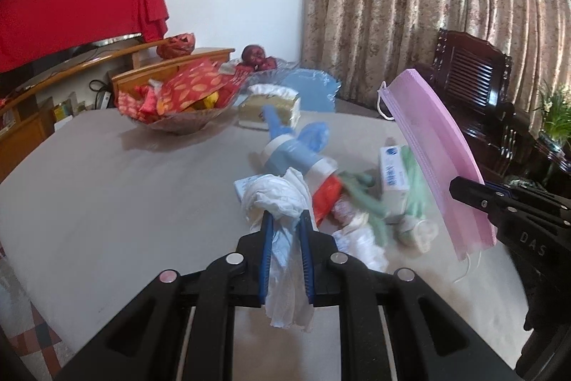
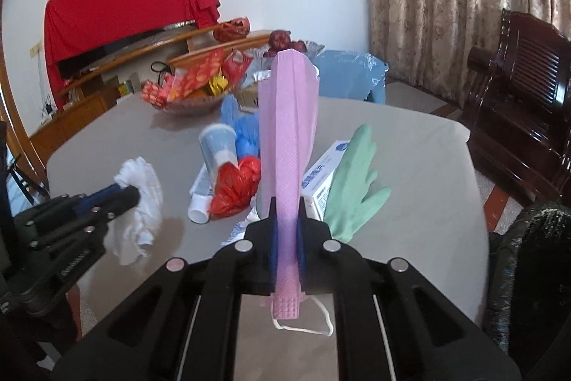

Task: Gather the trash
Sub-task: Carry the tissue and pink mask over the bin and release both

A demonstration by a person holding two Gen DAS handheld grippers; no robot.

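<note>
Left claw [image 1: 285, 220] clamps white tissue [image 1: 274, 195]; right claw [image 2: 287, 202] pinches pink mask [image 2: 287, 131], hiding litter behind.

My pink mask [image 2: 289, 145] hiding heap behind it; litter [image 1: 357, 216] near desk's [image 1: 107, 184] right edge blurring; box [image 1: 392, 174] print unreadable.

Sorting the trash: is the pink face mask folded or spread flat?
Folded: the pink face mask shows stacked layers along its edge, pinched in the right gripper.

L gripper [image 1: 285, 220] clamps white tissue [image 1: 274, 199]; R gripper [image 1: 464, 190] pink mask [image 1: 439, 149].
</note>
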